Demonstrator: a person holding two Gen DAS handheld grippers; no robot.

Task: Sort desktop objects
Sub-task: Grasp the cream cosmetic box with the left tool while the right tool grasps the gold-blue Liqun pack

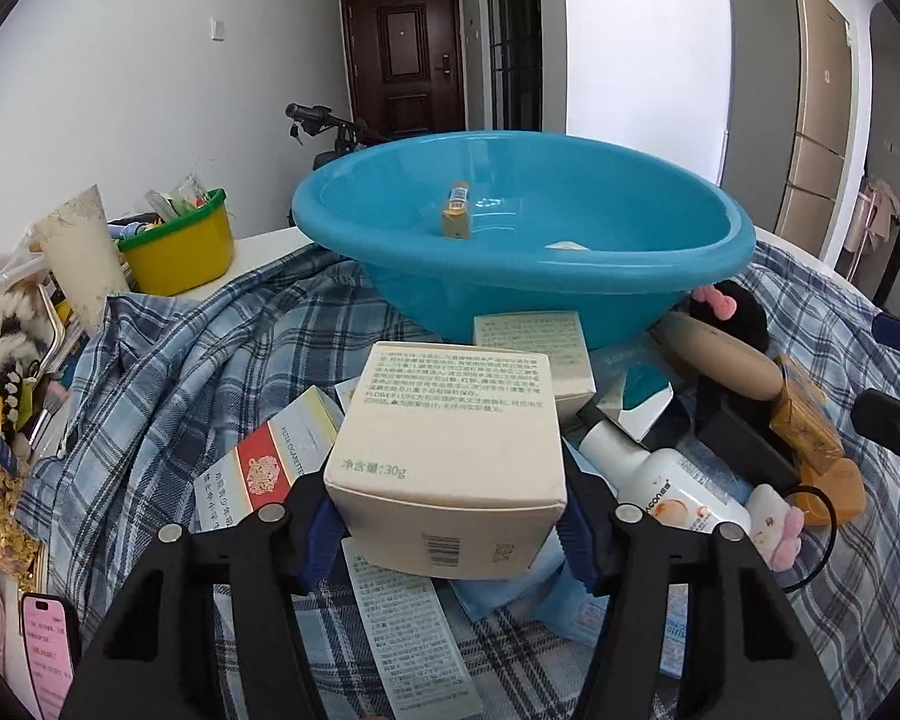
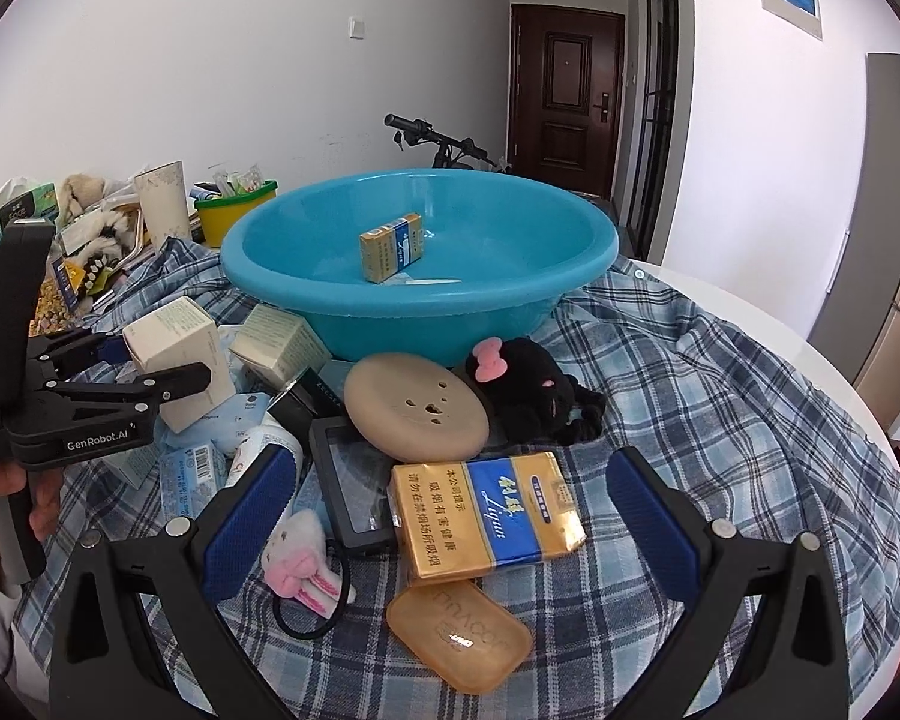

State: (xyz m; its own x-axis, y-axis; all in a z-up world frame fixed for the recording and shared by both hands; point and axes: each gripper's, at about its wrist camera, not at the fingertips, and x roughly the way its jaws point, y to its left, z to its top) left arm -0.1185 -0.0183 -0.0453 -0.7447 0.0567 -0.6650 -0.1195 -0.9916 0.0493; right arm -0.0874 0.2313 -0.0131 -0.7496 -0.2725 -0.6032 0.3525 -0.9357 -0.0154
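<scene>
A cream cardboard box sits between the blue pads of my left gripper, which is shut on its two sides. In the right wrist view the same box shows in the left gripper at the left. My right gripper stands open and wide, its pads on either side of a gold and blue cigarette pack lying on the plaid cloth, without touching it. Behind stands a blue basin with a gold pack inside.
Around the pack lie an amber soap bar, a beige round disc, a black plush toy, a black case and a second cream box. A white bottle, a red-and-white carton and a yellow tub are nearby.
</scene>
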